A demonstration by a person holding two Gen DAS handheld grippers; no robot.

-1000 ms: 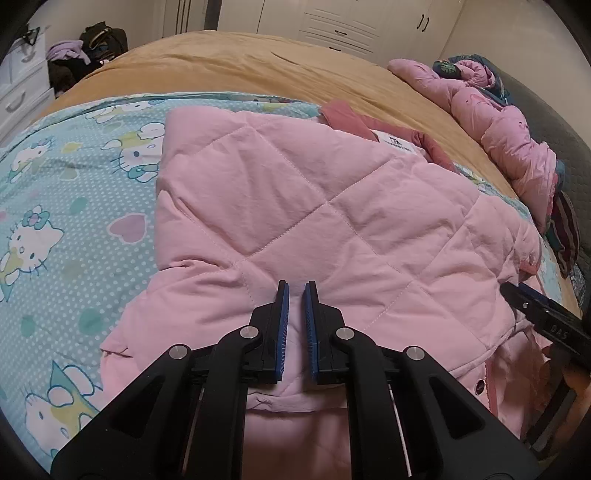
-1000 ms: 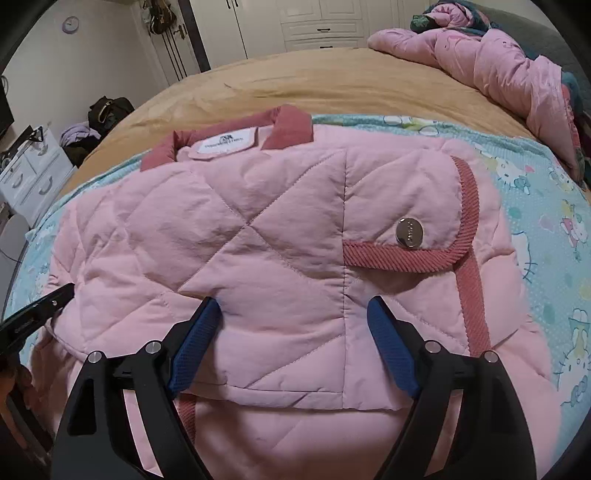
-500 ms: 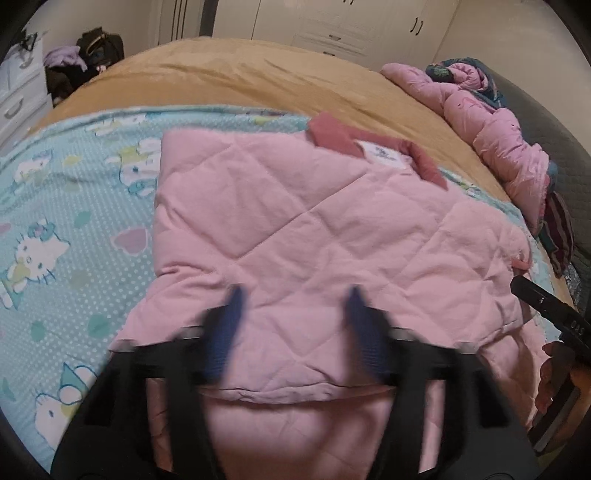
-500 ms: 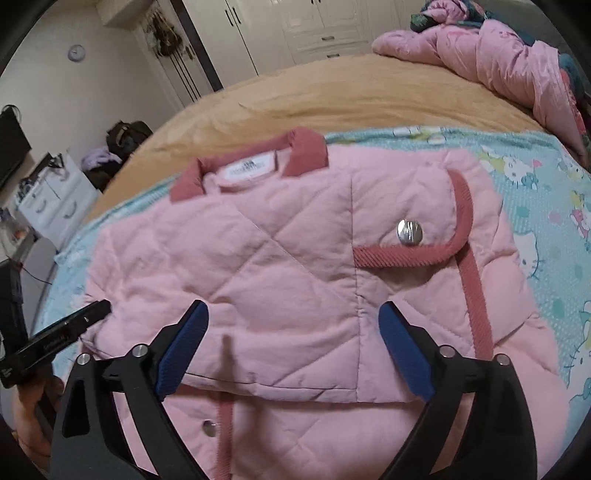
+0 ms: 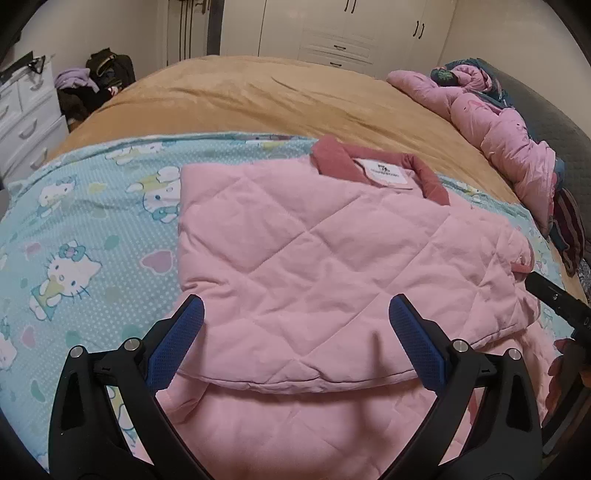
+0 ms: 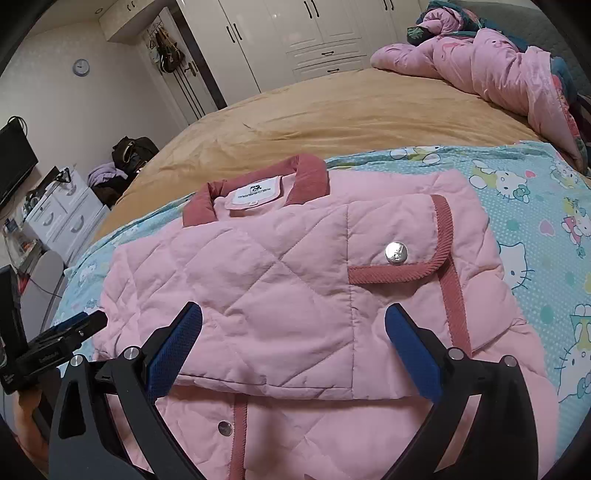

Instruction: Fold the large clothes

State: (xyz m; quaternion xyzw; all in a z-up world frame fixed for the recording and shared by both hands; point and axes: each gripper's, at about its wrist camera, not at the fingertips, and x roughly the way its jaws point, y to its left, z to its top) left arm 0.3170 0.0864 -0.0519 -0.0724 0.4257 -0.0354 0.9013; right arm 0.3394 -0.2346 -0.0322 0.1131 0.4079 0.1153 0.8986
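A pink quilted jacket [image 5: 314, 266] with a dark-rose collar [image 5: 380, 168] lies folded on the Hello Kitty sheet [image 5: 74, 236]; it also shows in the right wrist view [image 6: 280, 288], with a snap pocket flap [image 6: 397, 254]. My left gripper [image 5: 295, 332] is open and empty, raised above the jacket's near folded edge. My right gripper [image 6: 293, 336] is open and empty, raised above the same edge. Each gripper shows at the side of the other's view: the right one [image 5: 554, 295], the left one [image 6: 62, 336].
The bed has a tan blanket [image 5: 277, 99] beyond the sheet. A pink duvet [image 6: 480, 62] is piled at the far right. White drawers [image 5: 26, 122] and a dark bag [image 6: 133, 151] stand left of the bed. Wardrobes [image 6: 314, 33] line the back wall.
My left gripper went from shut to wide open and let go of the jacket. Both grippers rose and pulled back from the jacket, which stays folded.
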